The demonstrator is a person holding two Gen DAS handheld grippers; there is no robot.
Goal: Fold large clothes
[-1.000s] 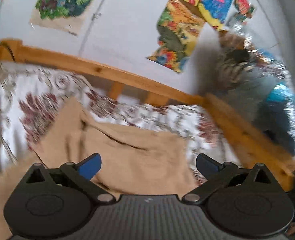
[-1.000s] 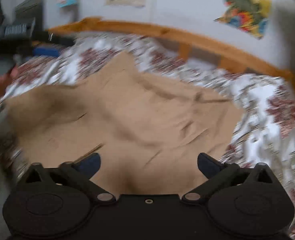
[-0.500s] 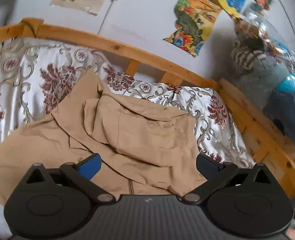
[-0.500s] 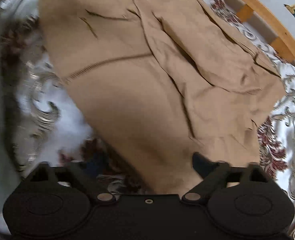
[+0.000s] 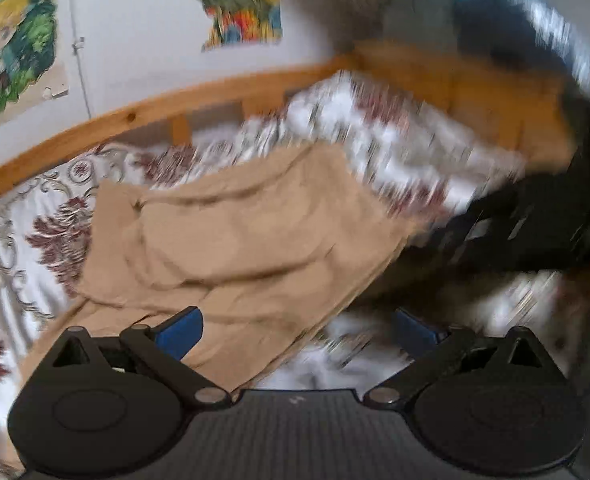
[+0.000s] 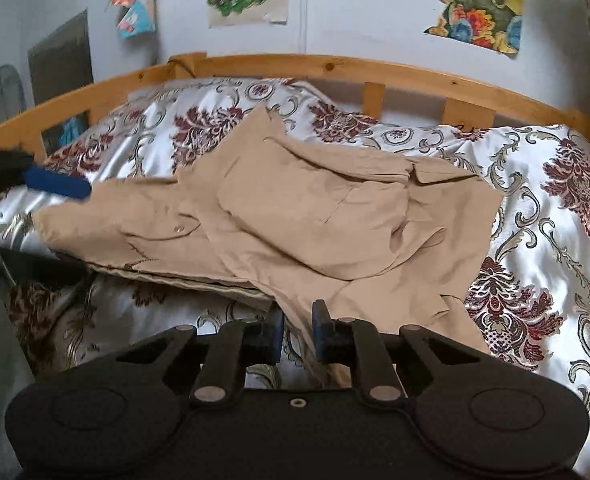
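The tan jacket (image 6: 295,216) is spread on the bed (image 6: 555,240). Its near hem is being pinched at 6 o'clock by the right gripper (image 6: 298,330), jaws closing (cloth between). The left gripper (image 5: 295,326) is wide open, empty. The fold should be lifted slowly.

I see matt tan cloth in the jacket (image 6: 295,216), glossy satin bedspread (image 6: 535,248), and a varnished wooden bed frame (image 6: 335,66)
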